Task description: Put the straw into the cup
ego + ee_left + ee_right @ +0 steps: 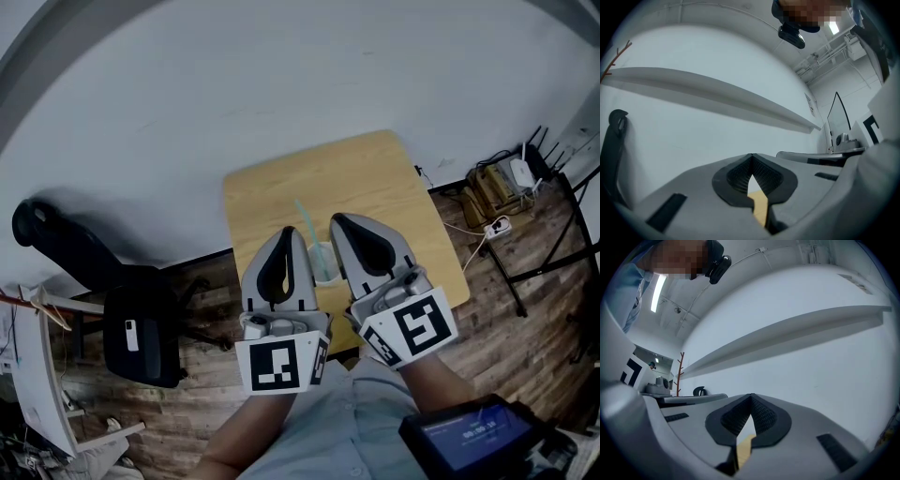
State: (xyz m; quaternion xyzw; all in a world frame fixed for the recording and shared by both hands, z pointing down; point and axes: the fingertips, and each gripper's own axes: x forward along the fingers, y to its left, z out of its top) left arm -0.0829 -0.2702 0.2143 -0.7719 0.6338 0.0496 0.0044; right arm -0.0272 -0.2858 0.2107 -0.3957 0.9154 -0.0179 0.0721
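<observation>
Straw [305, 220] and cup [322, 262] sat near the middle of the wooden table [375, 178], the largest thing in view. Above it hung the left gripper [291, 234] and right gripper [340, 222], side by side, each with its jaws pressed together at the tips and gripping nothing. Between them stood the pale cup, with the thin teal straw slanting up from its rim.

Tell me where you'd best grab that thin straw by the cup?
Probably around the middle of the straw, coming down from above with the jaws across its width. It is long, thin and stretches away from the cup over the wooden table, so its far half is free.
</observation>
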